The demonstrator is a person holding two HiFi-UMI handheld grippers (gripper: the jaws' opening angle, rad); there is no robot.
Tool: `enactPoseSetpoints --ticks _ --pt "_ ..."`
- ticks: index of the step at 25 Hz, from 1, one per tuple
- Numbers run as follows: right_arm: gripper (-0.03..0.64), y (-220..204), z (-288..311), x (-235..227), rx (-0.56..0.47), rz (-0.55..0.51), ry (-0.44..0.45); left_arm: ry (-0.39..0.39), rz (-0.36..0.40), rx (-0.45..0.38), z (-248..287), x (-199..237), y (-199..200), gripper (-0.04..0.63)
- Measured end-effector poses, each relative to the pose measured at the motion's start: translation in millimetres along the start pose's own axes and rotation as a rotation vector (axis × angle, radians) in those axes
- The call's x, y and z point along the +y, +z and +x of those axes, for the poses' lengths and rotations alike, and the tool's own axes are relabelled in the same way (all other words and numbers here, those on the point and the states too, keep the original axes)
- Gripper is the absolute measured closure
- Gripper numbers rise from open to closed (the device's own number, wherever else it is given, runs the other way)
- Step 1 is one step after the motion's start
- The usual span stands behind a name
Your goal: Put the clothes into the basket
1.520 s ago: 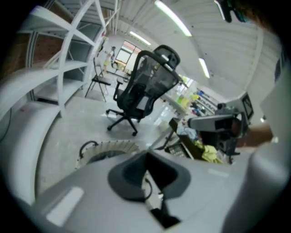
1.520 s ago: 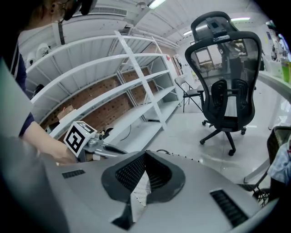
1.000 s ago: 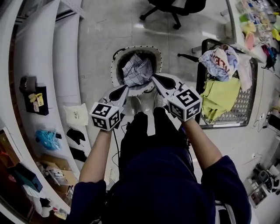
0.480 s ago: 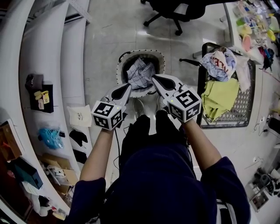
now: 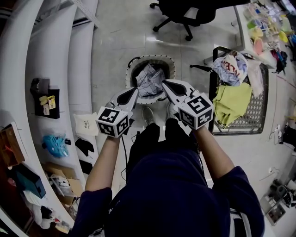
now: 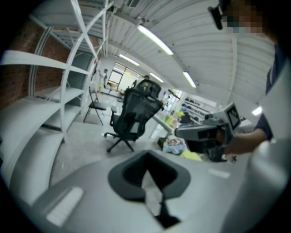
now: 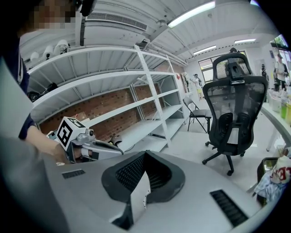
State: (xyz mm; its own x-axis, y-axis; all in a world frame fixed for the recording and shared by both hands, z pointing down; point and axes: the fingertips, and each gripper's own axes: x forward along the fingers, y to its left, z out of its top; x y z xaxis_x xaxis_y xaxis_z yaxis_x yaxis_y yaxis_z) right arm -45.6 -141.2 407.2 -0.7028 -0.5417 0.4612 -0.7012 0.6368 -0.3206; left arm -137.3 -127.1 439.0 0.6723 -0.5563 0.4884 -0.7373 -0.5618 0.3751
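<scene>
Head view is showing my dark top (image 5: 166, 194) closest in, and just beyond it I am holding both tools out side by side, angled downward. The left tool (image 5: 134, 92) is pointing ahead with its jaws pressed together. The left gripper view is showing its two dark pads meeting along one ridge with nothing caught between them. The right tool (image 5: 165, 84) is matching it, pads closed tip to tip and empty, as the right gripper view is showing. The two tools are standing apart from each other, neither touching any cloth.

Past the tips, the basket (image 5: 152, 58) is standing on the floor (image 5: 120, 32). From above, both tips are overlapping its near rim, the left one at the near left and the right one at the near right. A checked shirt (image 5: 149, 77) is lying crumpled inside the basket.

To the right of the basket a wire rack (image 5: 259, 113) is carrying more laundry. A yellow-green cloth (image 5: 231, 102) is spreading along the rack's left edge, and a pile of clothes (image 5: 232, 68) in blue, white and red is sitting at its far left corner.

White shelves (image 5: 60, 69) are running along the left side. Farthest away, a black office chair (image 5: 182, 11) is standing on the floor beyond the basket.
</scene>
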Motion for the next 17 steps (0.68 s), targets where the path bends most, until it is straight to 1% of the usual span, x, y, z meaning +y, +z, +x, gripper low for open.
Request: enactPoseSetpoints --ticks 17 --pt "0.611 8.2 1.7 6.2 -0.009 -0.003 0.003 -0.004 0.002 -0.008 -1.8 1.6 9.3 0.592"
